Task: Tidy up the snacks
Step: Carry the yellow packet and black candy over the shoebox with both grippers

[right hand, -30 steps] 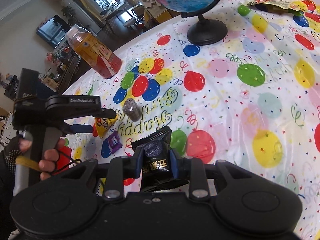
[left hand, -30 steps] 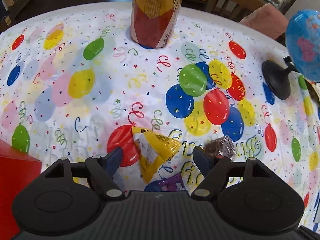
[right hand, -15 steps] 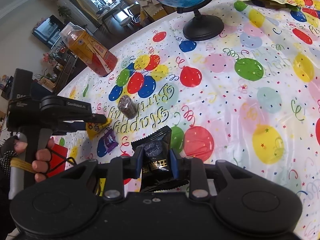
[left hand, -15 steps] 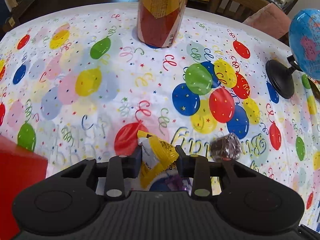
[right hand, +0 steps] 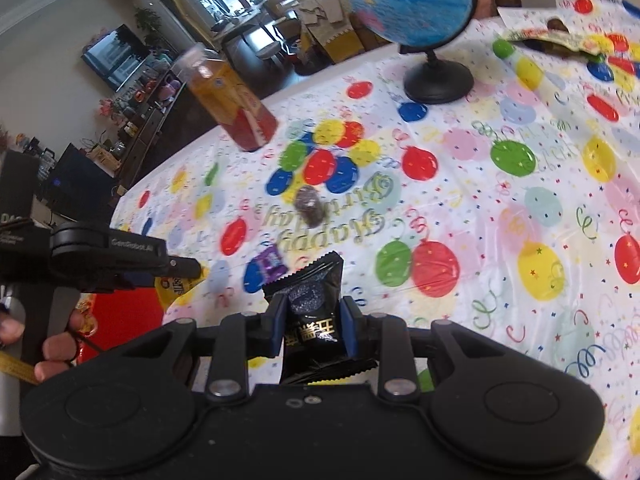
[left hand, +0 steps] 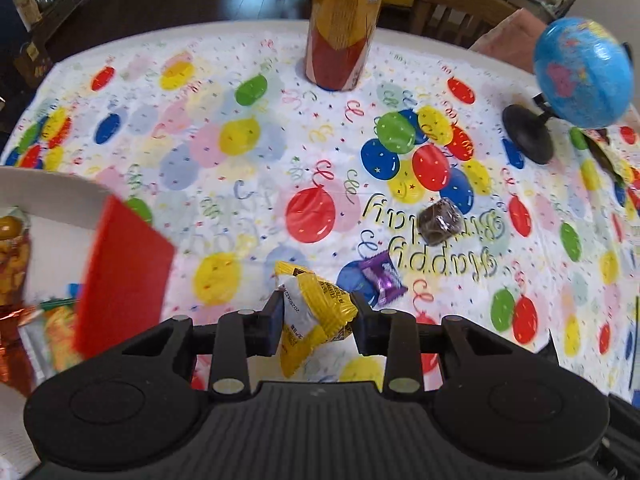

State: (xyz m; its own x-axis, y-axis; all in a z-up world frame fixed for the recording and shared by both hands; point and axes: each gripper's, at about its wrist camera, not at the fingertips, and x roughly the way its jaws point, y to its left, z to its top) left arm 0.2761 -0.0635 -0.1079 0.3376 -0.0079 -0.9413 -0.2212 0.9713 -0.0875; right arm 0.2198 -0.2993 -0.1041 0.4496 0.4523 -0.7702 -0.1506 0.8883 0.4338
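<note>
My left gripper point(left hand: 316, 318) is shut on a yellow snack packet point(left hand: 316, 312) and holds it above the balloon tablecloth. It also shows from the side in the right wrist view point(right hand: 188, 270). My right gripper point(right hand: 314, 326) is shut on a black snack packet point(right hand: 312, 312) with gold characters. A purple candy point(left hand: 382, 278) and a dark wrapped round snack point(left hand: 440, 222) lie on the cloth ahead of the left gripper; they also show in the right wrist view, the purple candy point(right hand: 272, 262) and the round snack point(right hand: 308, 204).
A red box point(left hand: 120, 276) with a white inside holding several snacks stands at the left. A tall orange and red bottle point(left hand: 344, 24) stands at the far edge. A blue globe point(left hand: 582, 72) on a black stand is at the right. More wrappers point(right hand: 560, 38) lie at the far right.
My left gripper closed on the yellow packet, lifted it and drew back toward the red box. My right gripper kept hold of the black packet and shifted slightly.
</note>
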